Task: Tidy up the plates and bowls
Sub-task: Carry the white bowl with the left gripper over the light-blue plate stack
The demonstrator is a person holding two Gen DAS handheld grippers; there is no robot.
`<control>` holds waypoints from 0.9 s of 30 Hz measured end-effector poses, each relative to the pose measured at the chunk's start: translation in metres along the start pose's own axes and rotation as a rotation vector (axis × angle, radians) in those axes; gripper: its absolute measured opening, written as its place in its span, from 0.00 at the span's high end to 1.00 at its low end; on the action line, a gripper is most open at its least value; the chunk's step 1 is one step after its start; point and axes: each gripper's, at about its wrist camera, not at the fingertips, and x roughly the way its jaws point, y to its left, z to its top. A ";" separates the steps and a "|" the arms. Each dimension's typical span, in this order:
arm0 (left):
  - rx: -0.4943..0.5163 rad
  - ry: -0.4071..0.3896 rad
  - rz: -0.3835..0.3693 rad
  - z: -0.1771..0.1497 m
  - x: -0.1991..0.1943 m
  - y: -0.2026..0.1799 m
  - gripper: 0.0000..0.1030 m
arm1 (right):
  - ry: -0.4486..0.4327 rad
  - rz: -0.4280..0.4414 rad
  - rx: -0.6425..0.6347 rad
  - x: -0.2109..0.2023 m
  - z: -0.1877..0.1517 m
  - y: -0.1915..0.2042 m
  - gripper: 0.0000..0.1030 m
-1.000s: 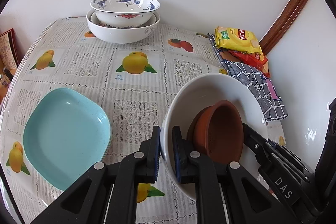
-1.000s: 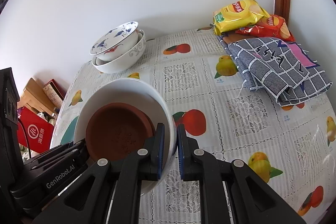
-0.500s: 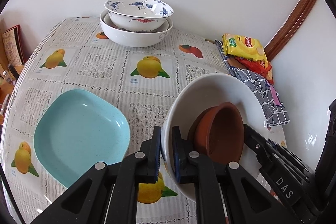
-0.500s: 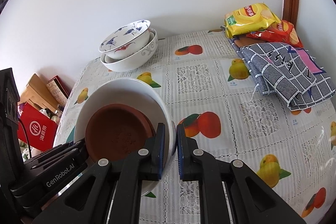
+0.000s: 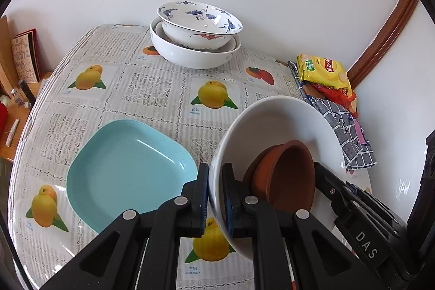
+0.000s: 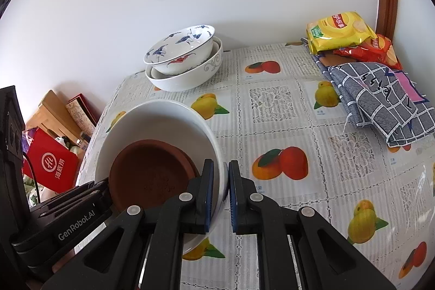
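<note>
White bowl (image 5: 274,127) with 2 brown saucers (image 5: 285,175) inside, clamped at opposite rims by left gripper (image 5: 214,197) and right gripper (image 6: 218,195) fingers; stacked bowls (image 5: 195,40) ahead, upper centre, equally near both hands.

Black left claw (image 5: 215,197) and right claw (image 6: 225,195): blue pads, silver screws, white lettering.

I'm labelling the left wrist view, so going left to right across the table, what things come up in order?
Light blue plate → stacked patterned bowls at the back → white bowl clamped by the left gripper, brown dish inside it → yellow snack bag → checked cloth.
</note>
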 end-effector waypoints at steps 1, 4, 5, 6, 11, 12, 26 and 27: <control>-0.003 0.000 0.001 0.000 -0.001 0.002 0.90 | 0.001 0.002 -0.001 0.001 0.000 0.002 0.90; -0.012 -0.002 0.004 -0.001 -0.002 0.009 0.90 | 0.003 0.007 -0.005 0.002 -0.002 0.008 0.90; -0.014 -0.003 0.005 -0.001 -0.003 0.011 0.90 | 0.003 0.009 -0.007 0.002 -0.002 0.010 0.90; -0.017 -0.004 0.006 -0.001 -0.004 0.013 0.90 | 0.004 0.010 -0.009 0.003 -0.002 0.012 0.90; -0.031 -0.007 0.013 -0.001 -0.007 0.025 0.90 | 0.010 0.019 -0.020 0.006 -0.004 0.024 0.90; -0.033 -0.008 0.015 -0.001 -0.008 0.026 0.90 | 0.010 0.021 -0.022 0.006 -0.004 0.026 0.90; -0.060 -0.020 0.026 -0.002 -0.016 0.049 0.90 | 0.016 0.040 -0.045 0.012 -0.004 0.048 0.90; -0.062 -0.020 0.027 -0.002 -0.016 0.050 0.90 | 0.016 0.041 -0.046 0.012 -0.004 0.050 0.90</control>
